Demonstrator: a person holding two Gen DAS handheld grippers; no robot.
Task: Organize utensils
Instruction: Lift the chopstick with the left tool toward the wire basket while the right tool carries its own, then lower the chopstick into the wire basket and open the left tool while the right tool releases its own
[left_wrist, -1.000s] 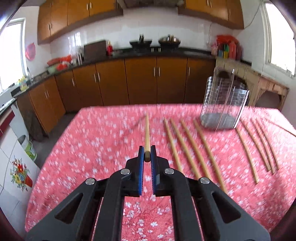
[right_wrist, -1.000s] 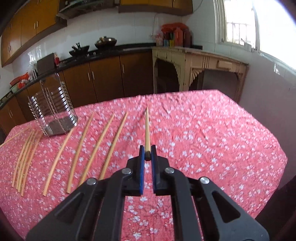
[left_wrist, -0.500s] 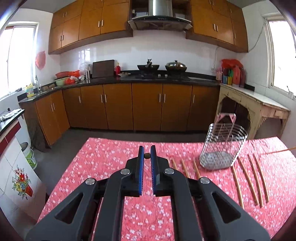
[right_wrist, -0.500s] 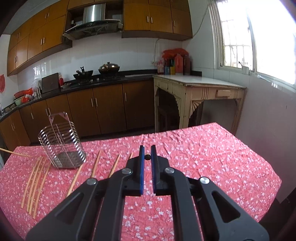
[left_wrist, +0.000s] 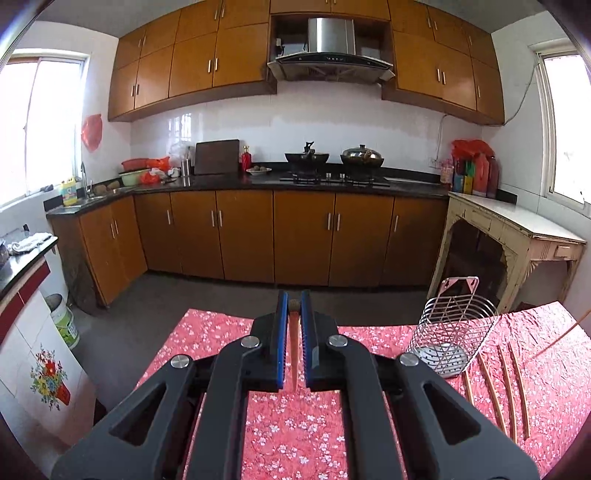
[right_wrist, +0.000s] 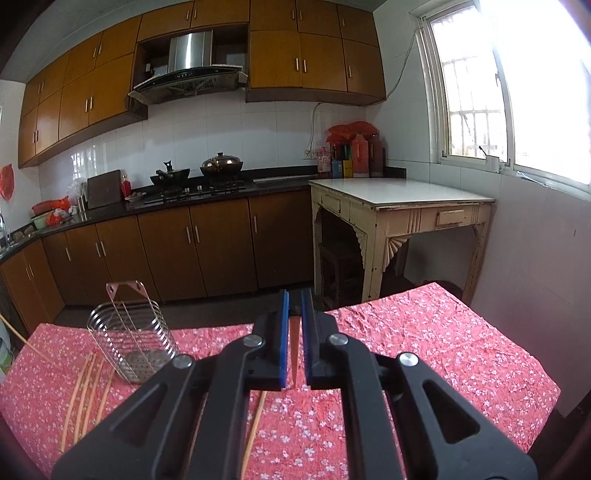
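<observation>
While each gripper is clamped on a single chopstick, seen end-on between blue pads, different halves of the kitchen are shown by the two views. By the left gripper (left_wrist: 294, 310) a chopstick (left_wrist: 294, 350) is pinched, and a sink corner, a window and a flower-printed tile panel (left_wrist: 48, 376) are seen only there. By the right gripper (right_wrist: 294, 308) a second chopstick (right_wrist: 294, 354) is held; its far tip is lost against the dark floor. The wire holder (left_wrist: 452, 334) stands on the red floral tablecloth (left_wrist: 295, 435), with loose chopsticks (left_wrist: 508, 384) lying just beside it. The cream side table (right_wrist: 399, 206) is shown whole only in the right view. No writing can be read; bottle labels are too small.
</observation>
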